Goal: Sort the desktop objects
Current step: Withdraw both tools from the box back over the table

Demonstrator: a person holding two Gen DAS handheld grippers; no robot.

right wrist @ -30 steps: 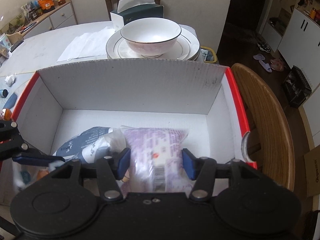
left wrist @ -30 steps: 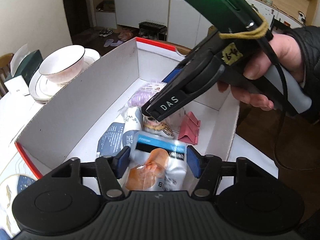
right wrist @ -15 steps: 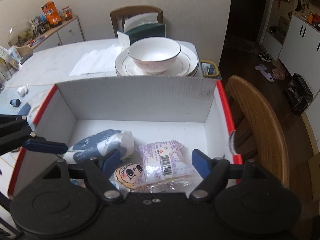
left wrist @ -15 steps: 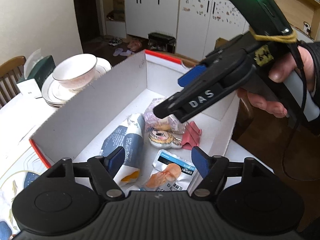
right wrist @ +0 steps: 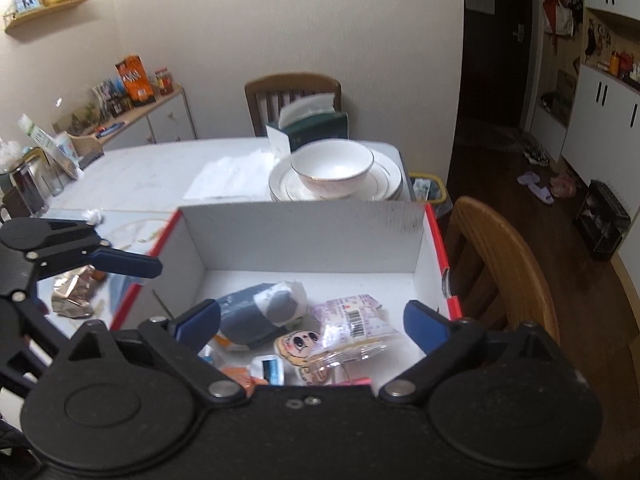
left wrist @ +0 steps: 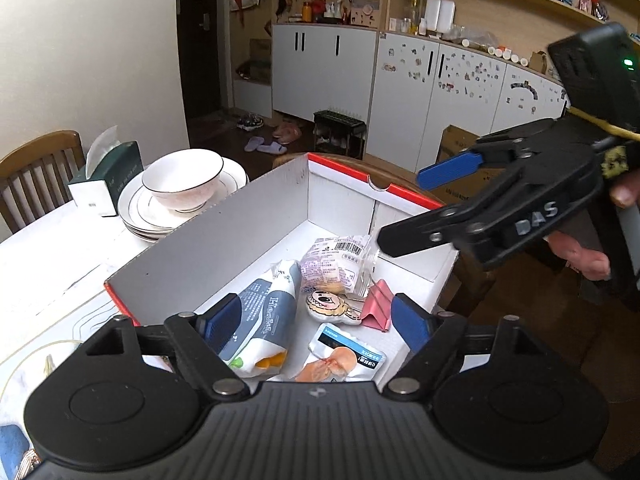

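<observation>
1. Dining table: box holds the snack packs.
2. Left gripper and right gripper: both opening, empty, above box.
3. Foil wrapper left outside; sorting seems unfinished.

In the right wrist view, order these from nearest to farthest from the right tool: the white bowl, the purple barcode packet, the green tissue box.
1. Purple barcode packet, in the box under the right tool, whose jaws are opening.
2. White bowl, on stacked plates beyond the box.
3. Green tissue box, behind the bowl.

From our left wrist we look steeply down, close over the red-edged box, cabinets at twelve o'clock. Our right wrist faces the same box crosswise; both share the bowl.
</observation>
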